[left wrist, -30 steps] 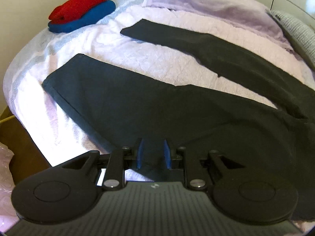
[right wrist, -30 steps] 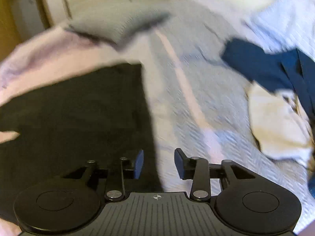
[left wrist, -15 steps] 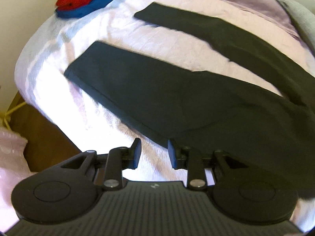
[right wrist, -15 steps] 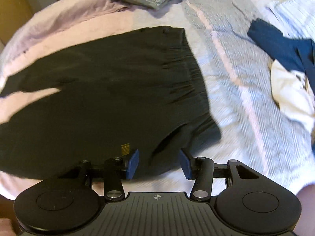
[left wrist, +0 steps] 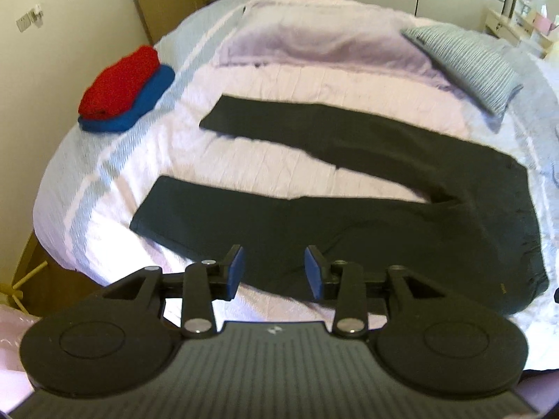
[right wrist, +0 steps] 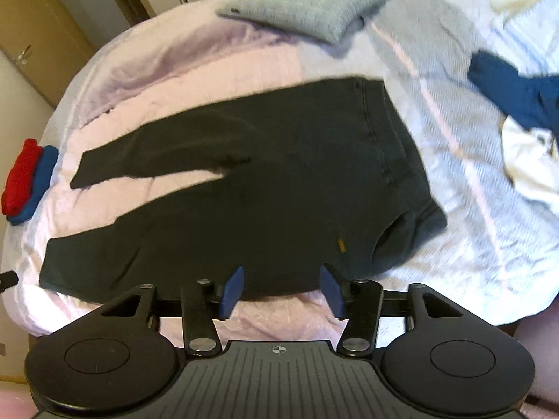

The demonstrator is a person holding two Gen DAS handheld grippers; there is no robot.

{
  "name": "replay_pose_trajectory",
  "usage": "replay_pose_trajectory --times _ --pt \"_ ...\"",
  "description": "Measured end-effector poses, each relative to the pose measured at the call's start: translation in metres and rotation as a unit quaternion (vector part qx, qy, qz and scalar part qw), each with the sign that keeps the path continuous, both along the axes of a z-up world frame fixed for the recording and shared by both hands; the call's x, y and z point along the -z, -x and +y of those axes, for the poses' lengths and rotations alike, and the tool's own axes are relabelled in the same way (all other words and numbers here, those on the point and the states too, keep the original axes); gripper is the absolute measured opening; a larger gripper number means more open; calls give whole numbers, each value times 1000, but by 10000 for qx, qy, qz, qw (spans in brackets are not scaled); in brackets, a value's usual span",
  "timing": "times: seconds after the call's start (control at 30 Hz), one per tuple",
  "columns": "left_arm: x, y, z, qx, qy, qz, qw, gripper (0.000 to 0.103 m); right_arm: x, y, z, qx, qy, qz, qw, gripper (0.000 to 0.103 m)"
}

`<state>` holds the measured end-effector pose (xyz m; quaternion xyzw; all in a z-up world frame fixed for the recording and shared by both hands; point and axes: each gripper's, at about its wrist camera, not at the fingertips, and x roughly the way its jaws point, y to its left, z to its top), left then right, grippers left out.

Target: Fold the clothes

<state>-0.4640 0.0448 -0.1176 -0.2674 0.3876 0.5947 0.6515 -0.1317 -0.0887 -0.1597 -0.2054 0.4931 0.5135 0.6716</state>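
Note:
Dark trousers point(left wrist: 367, 209) lie spread flat on the bed, legs apart and pointing left, waistband to the right; they also show in the right wrist view point(right wrist: 265, 188). My left gripper point(left wrist: 274, 272) is open and empty, held above the near leg's front edge. My right gripper point(right wrist: 281, 291) is open and empty, above the near edge of the trousers close to the waistband point(right wrist: 391, 160).
A folded red garment point(left wrist: 118, 83) on a folded blue one point(left wrist: 150, 104) sits at the bed's far left corner. A grey striped pillow point(left wrist: 464, 59) lies at the back. Unfolded navy point(right wrist: 517, 87) and white point(right wrist: 531, 160) clothes lie at the right. The bed's front edge point(right wrist: 272, 317) is just below my grippers.
Both grippers have pulled back and up from the trousers, and their jaws have opened wider. The left gripper has let go of the near leg. The trousers now lie still.

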Motion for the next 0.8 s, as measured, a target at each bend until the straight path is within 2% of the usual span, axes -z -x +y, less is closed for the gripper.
replay_pose_trajectory --times 0.1,0.23,0.5,0.8 --pt "-13 -7 -13 30 -119 36 9999 41 -15 2 -10 -119 -62 -158 9998 62" --pt "-20 -16 -39 -20 -118 120 9999 42 -25 7 -32 -187 10 -277 9994 62" --pt "-27 -28 -105 -181 -181 109 9996 42 -27 -3 -83 -315 123 -278 9990 63" --pt "-27 -20 -171 -398 -191 27 9990 46 -29 -1 -121 -582 90 -285 9979 63"
